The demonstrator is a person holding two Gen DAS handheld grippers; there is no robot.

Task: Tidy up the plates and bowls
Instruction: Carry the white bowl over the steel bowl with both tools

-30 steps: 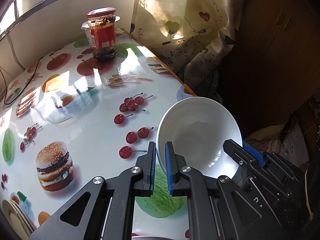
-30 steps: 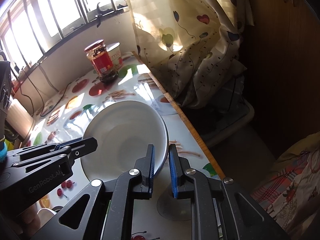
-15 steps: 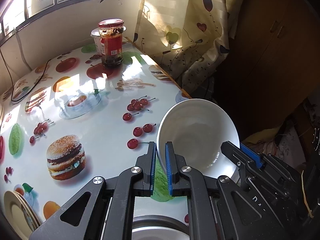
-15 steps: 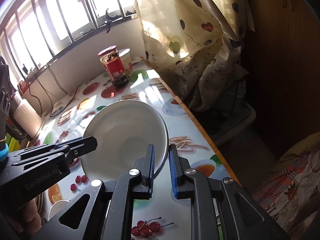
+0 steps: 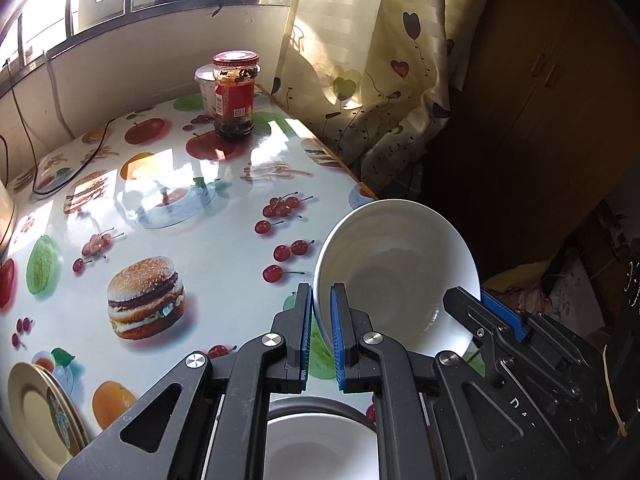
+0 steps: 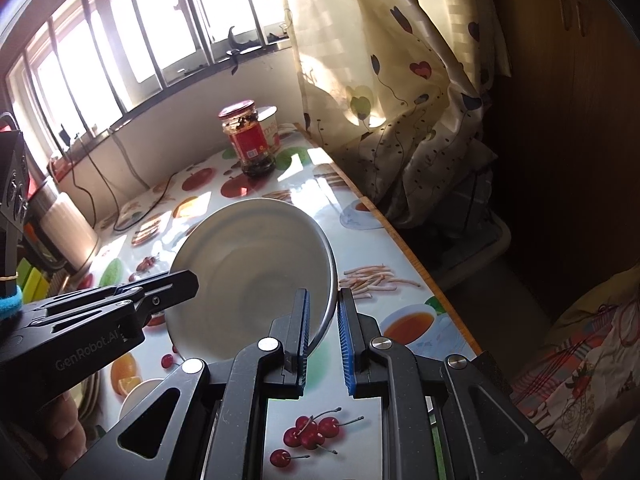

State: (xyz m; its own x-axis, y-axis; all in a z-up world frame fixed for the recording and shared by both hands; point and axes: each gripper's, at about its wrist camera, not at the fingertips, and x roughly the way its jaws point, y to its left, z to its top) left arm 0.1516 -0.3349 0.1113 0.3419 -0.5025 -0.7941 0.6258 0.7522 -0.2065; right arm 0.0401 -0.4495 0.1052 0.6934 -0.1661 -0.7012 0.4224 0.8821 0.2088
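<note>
From the left wrist, the left gripper point(image 5: 321, 328) stays clamped on the near rim of the white bowl point(image 5: 396, 268), now lifted higher above the table point(image 5: 208, 248), with another bowl point(image 5: 320, 452) appearing beneath. From the right wrist, the right gripper point(image 6: 323, 332) pinches the opposite rim, suggesting stacking comes next.

Left gripper point(image 5: 321, 308) and right gripper point(image 6: 323, 312), both angled downward, are clamped tight, side by side.
</note>
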